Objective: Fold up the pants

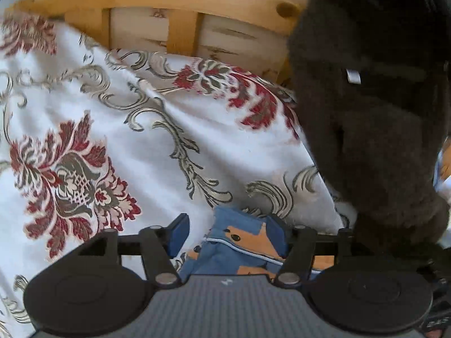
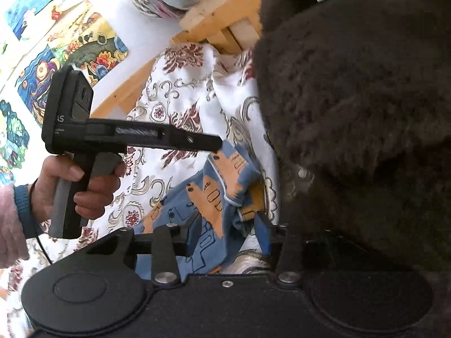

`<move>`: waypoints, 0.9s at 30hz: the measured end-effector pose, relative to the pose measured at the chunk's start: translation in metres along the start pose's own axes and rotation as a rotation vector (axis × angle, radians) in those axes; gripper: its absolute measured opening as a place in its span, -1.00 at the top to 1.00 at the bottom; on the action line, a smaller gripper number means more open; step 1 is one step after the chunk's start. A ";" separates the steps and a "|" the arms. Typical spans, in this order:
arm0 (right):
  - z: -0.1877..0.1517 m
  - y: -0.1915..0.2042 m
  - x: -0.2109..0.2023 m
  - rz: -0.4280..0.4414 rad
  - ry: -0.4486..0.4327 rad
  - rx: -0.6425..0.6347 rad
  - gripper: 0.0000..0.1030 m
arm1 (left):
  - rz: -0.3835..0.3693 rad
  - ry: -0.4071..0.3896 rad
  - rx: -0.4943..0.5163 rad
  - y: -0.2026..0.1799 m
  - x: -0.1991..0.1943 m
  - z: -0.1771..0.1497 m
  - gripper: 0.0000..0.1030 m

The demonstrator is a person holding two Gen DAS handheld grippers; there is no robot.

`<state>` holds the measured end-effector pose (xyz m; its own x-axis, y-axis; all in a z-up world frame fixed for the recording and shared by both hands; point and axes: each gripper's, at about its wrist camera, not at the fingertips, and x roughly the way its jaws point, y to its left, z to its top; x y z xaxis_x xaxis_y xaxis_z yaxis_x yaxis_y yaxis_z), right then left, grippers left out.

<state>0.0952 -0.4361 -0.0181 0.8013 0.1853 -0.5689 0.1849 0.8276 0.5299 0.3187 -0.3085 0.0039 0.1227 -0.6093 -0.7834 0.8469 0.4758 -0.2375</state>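
Small blue pants [image 2: 208,197] with orange patches lie bunched on a white floral cloth [image 2: 174,104]. My right gripper [image 2: 229,232] is open, its fingers partly apart around the bunched fabric. My left gripper [image 1: 227,233] is open wide, with a blue and orange edge of the pants [image 1: 239,242] lying between its fingers, close to the right one. In the right wrist view the left gripper [image 2: 218,144] comes in from the left, its tip at the pants' upper corner, with a hand [image 2: 81,186] on its handle.
A large dark brown fleecy item [image 1: 372,118] [image 2: 360,107] with a white label presses in from the right, right beside the pants. A pale wooden frame [image 1: 180,0] rises behind the floral cloth [image 1: 118,129]. Colourful pictures [image 2: 50,53] cover the white surface at the left.
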 end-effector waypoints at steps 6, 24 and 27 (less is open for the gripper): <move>0.002 0.004 0.009 0.006 0.070 -0.014 -0.11 | -0.137 0.130 -0.077 0.031 0.020 0.004 -0.25; 0.005 0.009 0.029 -0.092 0.026 0.022 0.36 | -0.120 0.171 -0.063 0.025 0.037 -0.006 0.25; 0.006 0.008 0.030 -0.082 -0.005 0.027 0.41 | -0.118 0.166 -0.091 0.027 0.038 -0.007 0.28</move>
<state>0.1244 -0.4274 -0.0271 0.7854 0.1146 -0.6082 0.2657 0.8251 0.4986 0.3429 -0.3146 -0.0365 -0.0682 -0.5550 -0.8290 0.7993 0.4669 -0.3784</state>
